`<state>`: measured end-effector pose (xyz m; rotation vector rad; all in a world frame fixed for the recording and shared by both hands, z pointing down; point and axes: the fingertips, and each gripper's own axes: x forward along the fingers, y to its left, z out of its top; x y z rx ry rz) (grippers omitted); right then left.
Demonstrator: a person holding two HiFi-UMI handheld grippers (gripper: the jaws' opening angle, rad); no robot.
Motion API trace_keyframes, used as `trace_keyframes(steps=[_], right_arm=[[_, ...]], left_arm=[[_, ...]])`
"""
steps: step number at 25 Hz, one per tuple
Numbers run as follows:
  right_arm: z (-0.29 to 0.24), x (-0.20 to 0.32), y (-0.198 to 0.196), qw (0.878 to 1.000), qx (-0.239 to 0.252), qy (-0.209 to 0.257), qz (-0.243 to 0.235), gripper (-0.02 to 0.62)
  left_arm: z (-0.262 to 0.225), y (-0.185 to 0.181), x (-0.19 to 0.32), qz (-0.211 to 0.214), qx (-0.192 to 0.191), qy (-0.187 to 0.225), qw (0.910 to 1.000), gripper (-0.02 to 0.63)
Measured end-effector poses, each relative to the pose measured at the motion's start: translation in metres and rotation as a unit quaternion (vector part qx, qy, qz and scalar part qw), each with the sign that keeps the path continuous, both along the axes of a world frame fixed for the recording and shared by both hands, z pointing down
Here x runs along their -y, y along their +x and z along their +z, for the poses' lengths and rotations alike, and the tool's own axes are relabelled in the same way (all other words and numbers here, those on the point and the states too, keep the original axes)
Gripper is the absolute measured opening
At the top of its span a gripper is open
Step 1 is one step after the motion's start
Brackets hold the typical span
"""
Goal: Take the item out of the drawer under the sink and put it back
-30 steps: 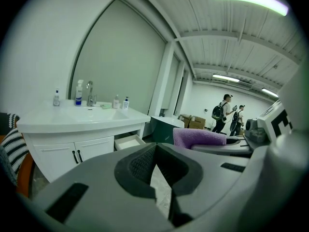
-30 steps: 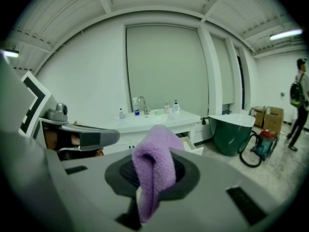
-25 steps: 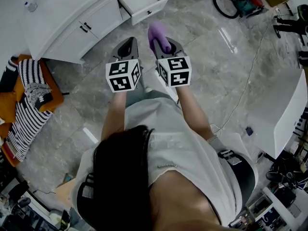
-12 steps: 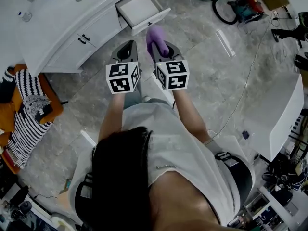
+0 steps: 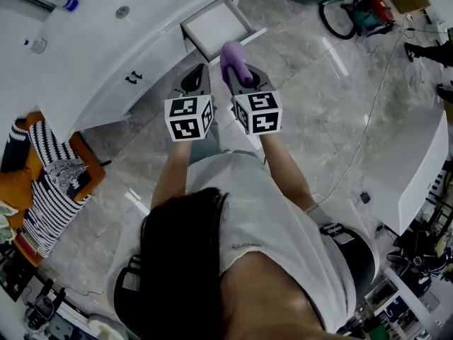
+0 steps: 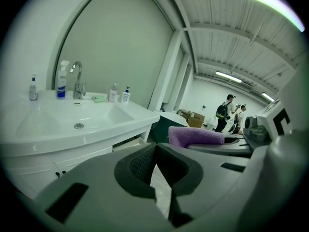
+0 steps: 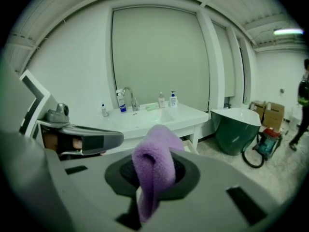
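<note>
While the person stands facing the glossy white vanity [image 5: 106,48], the right gripper [image 5: 241,75] is clenched on a fluffy purple cloth [image 5: 232,54]. The cloth is folded into a soft loop that bulges past the jaw tips. It hangs in the air just near of the open drawer [image 5: 216,27], a shallow white rectangular box at the vanity's right end. Just left, the left gripper [image 5: 201,69] has its dark, textured jaws closed tip to tip on nothing. Below lies a polished grey floor [image 5: 318,76] of veined stone.
</note>
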<state>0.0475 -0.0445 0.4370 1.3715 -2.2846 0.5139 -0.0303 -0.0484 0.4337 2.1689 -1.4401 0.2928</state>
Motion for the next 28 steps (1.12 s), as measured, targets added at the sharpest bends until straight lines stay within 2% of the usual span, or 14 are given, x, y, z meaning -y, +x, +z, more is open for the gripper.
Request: trace_keyframes(steps=[3,9,20,28], right_arm=[[0.002,0.024,-0.01,1.0,-0.002,-0.004,0.008,0.054],[0.019,0.076,-0.038,0.999,-0.014,-0.016,0.026,0.054],[0.012,0.101,-0.034,0.999,-0.015,-0.009,0.04,0.054],[0.014,0.128,-0.021,0.999,-0.031,0.001,0.038,0.054]], left_arm=[[0.003,-0.003,0.021,0.012,-0.004,-0.005,0.9999,0.002],[0.022,-0.033,0.072,0.024,-0.01,-0.014,0.9996,0.002],[0.011,-0.033,0.1,0.039,-0.005,-0.006,0.9992,0.002],[0.02,-0.024,0.113,0.034,-0.006,-0.012,0.9993,0.002]])
